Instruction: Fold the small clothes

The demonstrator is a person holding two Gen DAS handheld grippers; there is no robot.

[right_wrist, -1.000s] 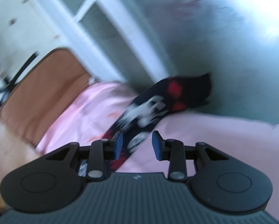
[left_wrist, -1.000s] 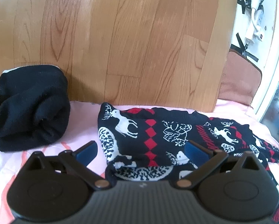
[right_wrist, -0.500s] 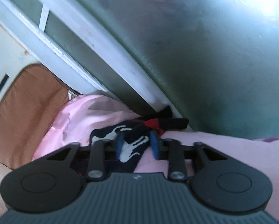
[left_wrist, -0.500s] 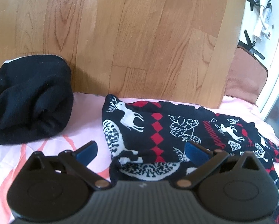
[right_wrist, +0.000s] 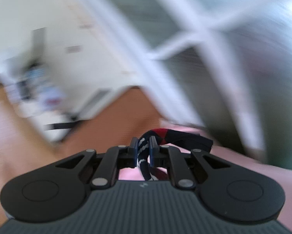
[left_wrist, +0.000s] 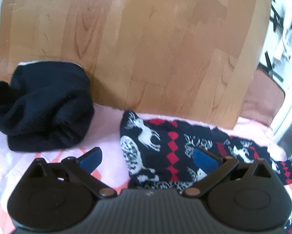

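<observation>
One black garment (left_wrist: 42, 107) is seen bundled at ten o'clock; the reindeer-patterned knit (left_wrist: 171, 152) lies unfolded on the pink sheet (left_wrist: 106, 124), its far end just pinched by the right gripper (right_wrist: 144, 146); the left gripper (left_wrist: 147, 158) is spread.

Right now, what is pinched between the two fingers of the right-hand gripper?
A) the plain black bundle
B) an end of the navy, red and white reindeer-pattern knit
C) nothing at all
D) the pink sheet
B: in the right wrist view the right gripper has its blue pads closed on a strand of the reindeer-pattern knit, whose red and navy end sticks out past them.
</observation>
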